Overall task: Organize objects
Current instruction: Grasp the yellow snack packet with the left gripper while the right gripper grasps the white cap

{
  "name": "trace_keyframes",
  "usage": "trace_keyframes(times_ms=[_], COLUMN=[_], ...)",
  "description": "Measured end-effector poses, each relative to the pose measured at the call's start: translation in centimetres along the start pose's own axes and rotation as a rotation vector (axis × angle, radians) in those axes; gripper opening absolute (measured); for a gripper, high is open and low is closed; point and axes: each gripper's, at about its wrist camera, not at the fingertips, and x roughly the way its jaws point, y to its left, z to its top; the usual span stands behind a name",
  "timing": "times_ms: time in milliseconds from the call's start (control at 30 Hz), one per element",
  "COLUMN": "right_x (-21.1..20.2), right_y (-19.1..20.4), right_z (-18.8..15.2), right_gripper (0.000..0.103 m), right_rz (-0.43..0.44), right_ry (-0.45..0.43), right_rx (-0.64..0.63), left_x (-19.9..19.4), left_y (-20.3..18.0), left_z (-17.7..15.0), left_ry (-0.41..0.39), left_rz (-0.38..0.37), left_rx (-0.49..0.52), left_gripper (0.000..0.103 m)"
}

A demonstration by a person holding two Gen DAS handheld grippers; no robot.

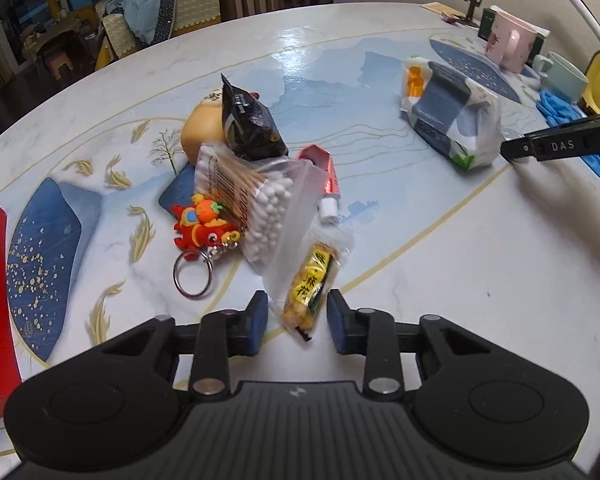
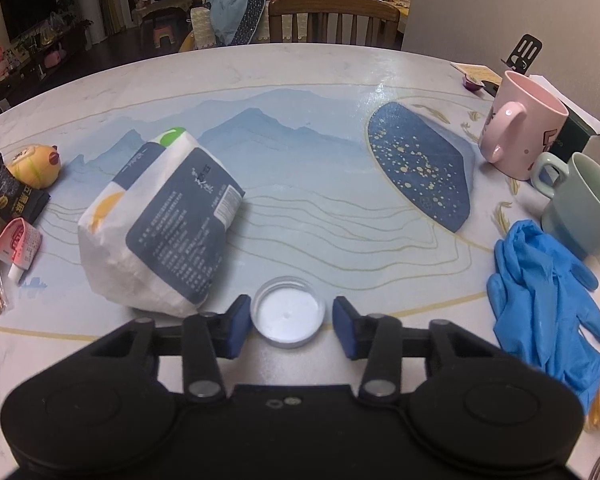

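Marble-patterned round table with blue mountain artwork (image 2: 300, 80) fills both views. On it, largest first: a white and navy plastic-wrapped tissue pack (image 2: 160, 224), a crumpled pair of blue rubber gloves (image 2: 540, 300), a pink mug (image 2: 516, 128) and a pale green mug (image 2: 580, 204).

To the left sits a heap of small items: a clear bag of wooden cotton swabs (image 1: 256, 196), a black snack packet (image 1: 250, 120), a red cartoon keychain (image 1: 202, 228).

Left gripper (image 1: 298, 320) has its jaws wide, straddling a yellow-labelled clear snack packet (image 1: 310, 284) without visibly pinching it.

Right gripper (image 2: 288, 320) is also wide, bracketing a small round clear lid with white inside (image 2: 287, 316).

Sorting looks barely begun; closing on each item likely comes next.

A red object at the left view's edge is cut off, and where the items belong is not shown.
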Motion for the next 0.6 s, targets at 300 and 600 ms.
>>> trace_keyframes(times_ms=[300, 600], right_x=[-1.8, -5.3], right_y=[1.1, 5.1], right_z=[-1.7, -4.7], right_gripper=[0.038, 0.038], right_rz=[0.004, 0.093], right_ry=[0.009, 0.042], right_rx=[-0.031, -0.090], left_x=[-1.8, -3.8], left_y=[0.3, 1.0], left_z=[-1.8, -4.6], left_ry=[-0.021, -0.016], left_rz=[-0.042, -0.030], left_rx=[-0.015, -0.043], left_gripper=[0.019, 0.018])
